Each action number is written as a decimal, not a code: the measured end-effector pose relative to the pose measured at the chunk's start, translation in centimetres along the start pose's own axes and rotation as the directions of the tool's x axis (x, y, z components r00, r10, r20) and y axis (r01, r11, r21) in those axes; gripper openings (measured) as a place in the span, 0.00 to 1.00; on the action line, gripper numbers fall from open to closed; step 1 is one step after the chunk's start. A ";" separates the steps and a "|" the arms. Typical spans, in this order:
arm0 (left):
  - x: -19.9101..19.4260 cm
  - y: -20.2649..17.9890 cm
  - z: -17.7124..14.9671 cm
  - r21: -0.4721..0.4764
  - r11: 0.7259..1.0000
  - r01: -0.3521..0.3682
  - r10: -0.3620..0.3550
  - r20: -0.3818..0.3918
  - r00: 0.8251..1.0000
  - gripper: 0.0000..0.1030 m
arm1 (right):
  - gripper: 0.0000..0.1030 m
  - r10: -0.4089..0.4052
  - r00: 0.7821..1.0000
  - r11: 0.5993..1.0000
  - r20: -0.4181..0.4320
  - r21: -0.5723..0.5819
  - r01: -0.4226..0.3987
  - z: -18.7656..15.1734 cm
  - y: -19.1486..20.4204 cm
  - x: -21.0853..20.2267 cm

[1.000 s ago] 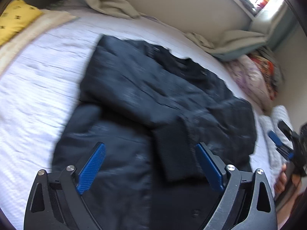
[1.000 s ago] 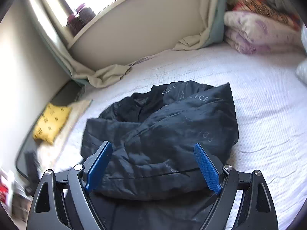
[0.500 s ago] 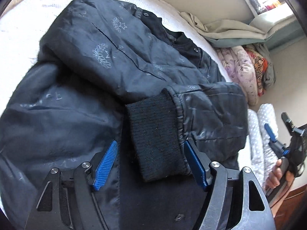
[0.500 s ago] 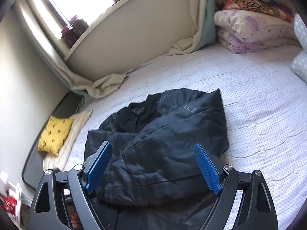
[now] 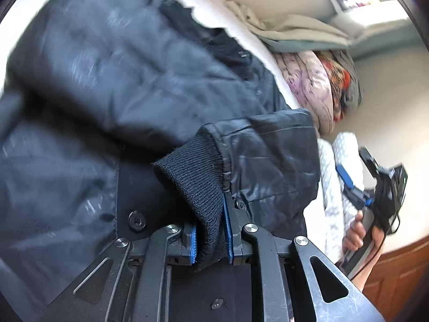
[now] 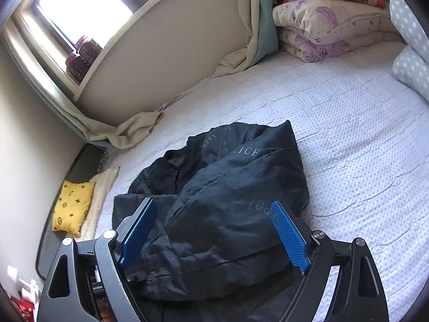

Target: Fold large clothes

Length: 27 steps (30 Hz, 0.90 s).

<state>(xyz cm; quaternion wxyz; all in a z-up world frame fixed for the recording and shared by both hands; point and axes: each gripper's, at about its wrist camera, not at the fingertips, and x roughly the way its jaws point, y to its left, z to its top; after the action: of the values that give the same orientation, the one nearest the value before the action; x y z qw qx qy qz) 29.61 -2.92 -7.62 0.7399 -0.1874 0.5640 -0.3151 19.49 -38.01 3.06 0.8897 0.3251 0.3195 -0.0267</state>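
Note:
A dark padded jacket lies bunched on the white bed; it also shows in the right wrist view, with pale lettering on its back. My left gripper is shut on the jacket's black ribbed knit cuff, which sits between the blue pads. My right gripper is open and empty, held above the near edge of the jacket. In the left wrist view the right gripper shows at the far right, off the bed, in a hand.
The white quilted bed sheet spreads to the right. Folded floral quilts and dotted pillows are stacked at the far right. A yellow cushion lies at the left edge. A beige curtain drapes along the wall.
My left gripper has moved in onto the sleeve and shut on the knit cuff. My right gripper has drawn back and higher, still open.

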 end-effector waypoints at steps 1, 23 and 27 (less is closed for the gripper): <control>-0.7 -0.7 0.5 0.032 0.999 -0.015 0.014 0.013 1.000 0.18 | 0.84 -0.015 1.000 1.000 0.004 -0.014 0.015 0.0 0.2 0.1; -3.8 6.6 5.4 -0.027 0.941 -0.337 0.337 0.181 0.924 0.20 | 0.77 -0.131 0.989 0.981 -0.064 -0.152 0.120 -2.6 1.5 4.6; -3.6 5.5 5.1 -0.026 0.941 -0.337 0.336 0.172 0.926 0.27 | 0.76 -0.129 0.989 0.983 -0.072 -0.138 0.118 -2.6 1.2 4.5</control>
<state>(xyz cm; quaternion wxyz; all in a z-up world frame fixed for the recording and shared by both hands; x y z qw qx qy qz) 35.30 3.13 -7.08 0.8298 -0.1132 0.5202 -0.1672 21.92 -34.76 -0.37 0.8924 0.2451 0.3760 -0.0472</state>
